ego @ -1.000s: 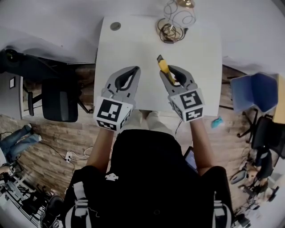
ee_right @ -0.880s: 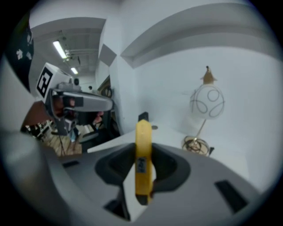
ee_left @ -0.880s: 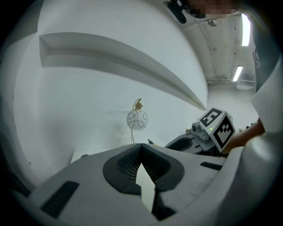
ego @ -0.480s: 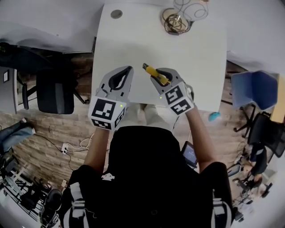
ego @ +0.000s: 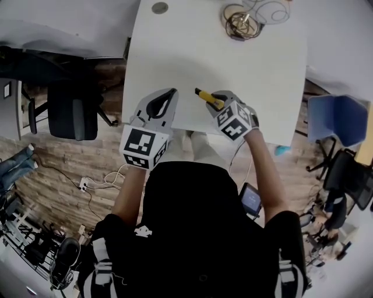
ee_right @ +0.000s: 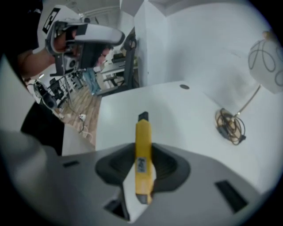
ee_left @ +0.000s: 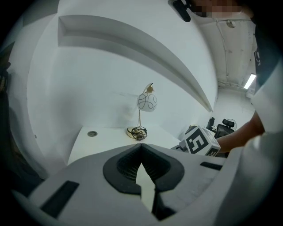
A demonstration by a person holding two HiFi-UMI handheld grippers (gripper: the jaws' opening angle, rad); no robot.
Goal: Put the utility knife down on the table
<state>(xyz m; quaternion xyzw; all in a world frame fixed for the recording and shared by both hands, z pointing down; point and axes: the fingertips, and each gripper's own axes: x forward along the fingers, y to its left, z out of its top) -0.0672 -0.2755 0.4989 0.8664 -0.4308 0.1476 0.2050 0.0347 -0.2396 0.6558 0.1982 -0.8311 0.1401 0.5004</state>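
Over the near edge of the white desk [ego: 250, 75], the yellow utility knife [ego: 208, 98] is clamped between the jaws of the right gripper [ego: 218, 103], which are closed against its body. The knife's black tip is pointed toward the far left, out over the desk top; whether it touches the surface cannot be told. Just to the left, the left gripper [ego: 172, 92] is held over the same near edge, its jaws brought together at the tips with nothing between them. A coiled lamp base [ego: 242, 23] is seen at the far right of the desk, and a round grommet [ego: 159, 7] at the far left.
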